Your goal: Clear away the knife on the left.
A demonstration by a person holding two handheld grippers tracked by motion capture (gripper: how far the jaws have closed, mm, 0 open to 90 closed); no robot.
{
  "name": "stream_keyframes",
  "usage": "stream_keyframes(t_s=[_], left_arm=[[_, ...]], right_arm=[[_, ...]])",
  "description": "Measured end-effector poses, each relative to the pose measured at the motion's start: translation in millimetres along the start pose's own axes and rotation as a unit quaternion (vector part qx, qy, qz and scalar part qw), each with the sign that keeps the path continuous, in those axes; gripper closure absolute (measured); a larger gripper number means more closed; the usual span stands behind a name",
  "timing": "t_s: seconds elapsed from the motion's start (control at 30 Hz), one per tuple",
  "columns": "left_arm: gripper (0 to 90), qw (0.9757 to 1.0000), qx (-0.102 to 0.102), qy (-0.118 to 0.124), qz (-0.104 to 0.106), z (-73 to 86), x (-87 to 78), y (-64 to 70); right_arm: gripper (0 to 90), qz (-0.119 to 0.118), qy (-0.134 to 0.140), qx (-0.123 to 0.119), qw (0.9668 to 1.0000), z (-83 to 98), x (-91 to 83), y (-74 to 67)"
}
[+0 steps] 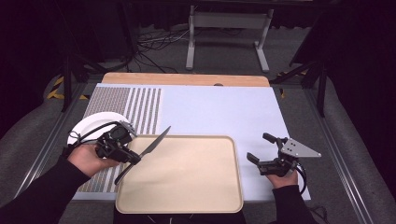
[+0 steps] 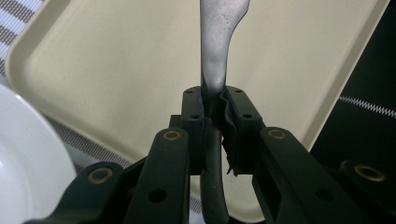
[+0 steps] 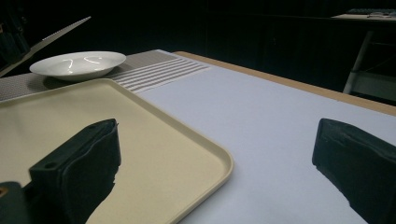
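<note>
Left gripper (image 1: 133,156): clenched on a slim metal knife (image 1: 156,142)
Right gripper (image 1: 261,148): jaws spread, nothing held
Tray (image 1: 187,196): beige, smooth, round-cornered

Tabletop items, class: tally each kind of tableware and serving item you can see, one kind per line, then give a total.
Tray: 1
Plate: 1
Knife: 1, held in the left gripper
Total: 3

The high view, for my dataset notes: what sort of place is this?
Probably a lab or studio recording bench, not a home kitchen: dark curtains surround it, cables trail over the carpet, and a person works hand-held grippers, the left gripper clamping a knife above a tray.
</note>
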State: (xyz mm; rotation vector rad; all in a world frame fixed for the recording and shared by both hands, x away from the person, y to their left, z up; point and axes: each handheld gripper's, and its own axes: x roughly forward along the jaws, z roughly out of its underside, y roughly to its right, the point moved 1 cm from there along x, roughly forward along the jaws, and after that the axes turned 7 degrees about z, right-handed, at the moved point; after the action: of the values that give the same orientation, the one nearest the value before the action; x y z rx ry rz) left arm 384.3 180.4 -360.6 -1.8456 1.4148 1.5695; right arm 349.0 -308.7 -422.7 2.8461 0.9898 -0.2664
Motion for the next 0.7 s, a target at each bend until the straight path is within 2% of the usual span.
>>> stream_keyframes(t_s=[0.2,0.43,0.7], left_arm=[[80.1,0.9999,-0.005,-0.001,0.015,-7.4,10.6,3.2],[80.0,0.9990,-0.032,-0.011,0.029,-7.7,23.9,2.7],[80.0,0.9976,-0.052,-0.019,0.040,-4.2,36.0,3.1]], right_arm=[[1.8,0.002,0.002,0.002,1.0000,-0.2,-1.1,1.3],[1.8,0.000,0.010,0.005,0.9999,-1.2,-3.0,2.2],[1.8,0.000,0.010,0.007,0.9999,-1.4,-3.6,2.3]])
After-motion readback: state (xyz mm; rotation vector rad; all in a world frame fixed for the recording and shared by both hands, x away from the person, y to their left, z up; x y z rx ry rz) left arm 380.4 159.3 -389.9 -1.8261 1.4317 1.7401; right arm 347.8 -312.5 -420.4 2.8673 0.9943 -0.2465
